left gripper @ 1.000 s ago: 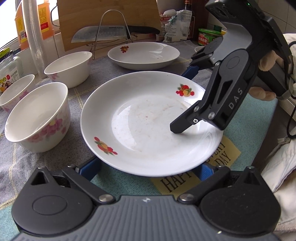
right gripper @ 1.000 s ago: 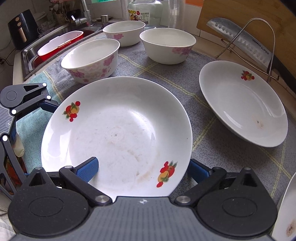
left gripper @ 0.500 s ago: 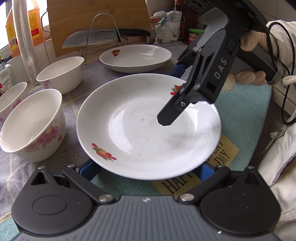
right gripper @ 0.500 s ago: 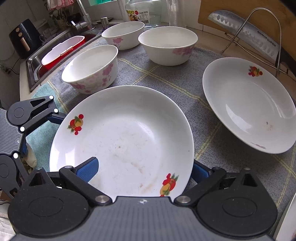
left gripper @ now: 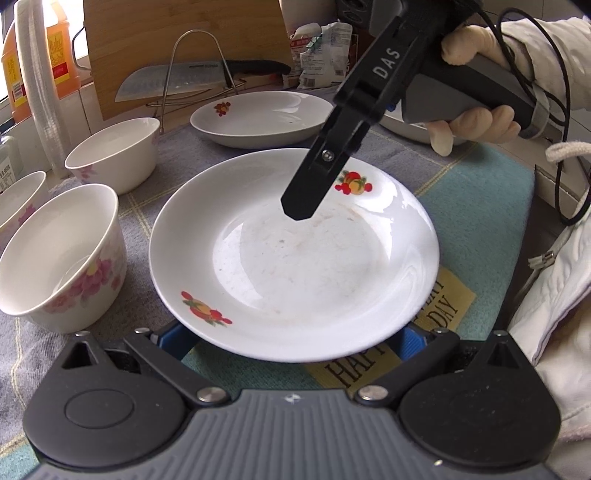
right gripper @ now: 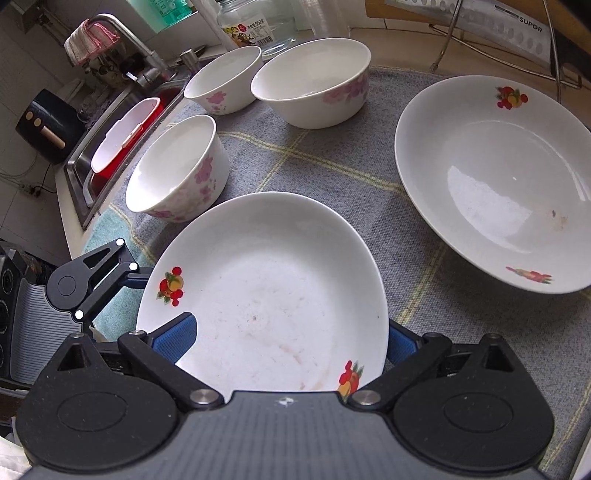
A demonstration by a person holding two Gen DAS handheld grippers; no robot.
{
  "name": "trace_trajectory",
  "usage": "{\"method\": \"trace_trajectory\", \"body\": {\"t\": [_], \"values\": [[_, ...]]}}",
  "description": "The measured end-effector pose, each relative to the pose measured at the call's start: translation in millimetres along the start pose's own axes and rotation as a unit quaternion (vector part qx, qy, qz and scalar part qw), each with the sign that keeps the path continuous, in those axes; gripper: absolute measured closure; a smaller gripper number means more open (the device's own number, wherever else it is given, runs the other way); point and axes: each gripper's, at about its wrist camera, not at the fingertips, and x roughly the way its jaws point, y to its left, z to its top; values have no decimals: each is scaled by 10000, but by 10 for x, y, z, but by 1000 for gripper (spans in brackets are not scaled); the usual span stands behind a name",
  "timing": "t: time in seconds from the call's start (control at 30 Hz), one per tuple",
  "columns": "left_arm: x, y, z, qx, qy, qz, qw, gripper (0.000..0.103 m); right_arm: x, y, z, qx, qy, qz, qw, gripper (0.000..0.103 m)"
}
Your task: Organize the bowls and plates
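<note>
A white plate with fruit decals is held up off the cloth, tilted. My right gripper is shut on its rim, with one finger over the inside and the other beneath. My left gripper is open, its blue fingertips under the plate's near rim; its body shows in the right wrist view. A second fruit plate lies on the grey cloth beyond. Three pink-flowered bowls stand at the left.
A knife on a wire rack and a wooden board stand at the back. A sink with a red tub lies left of the cloth. A teal mat with a yellow label covers the near right counter.
The right gripper has lifted and tilted the plate, drawing it up off the cloth. The left gripper stays open under the near rim.
</note>
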Motion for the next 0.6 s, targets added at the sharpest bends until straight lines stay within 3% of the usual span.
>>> {"method": "trace_trajectory", "body": {"t": [0.27,0.6], "values": [[3,9,24,71,36,-58,10000,0,1,-47,51,322,68,141,9994,0],[11,31,48,198,131,-120,9996,0,-48,-86,67,385,126,9,9992,11]]}}
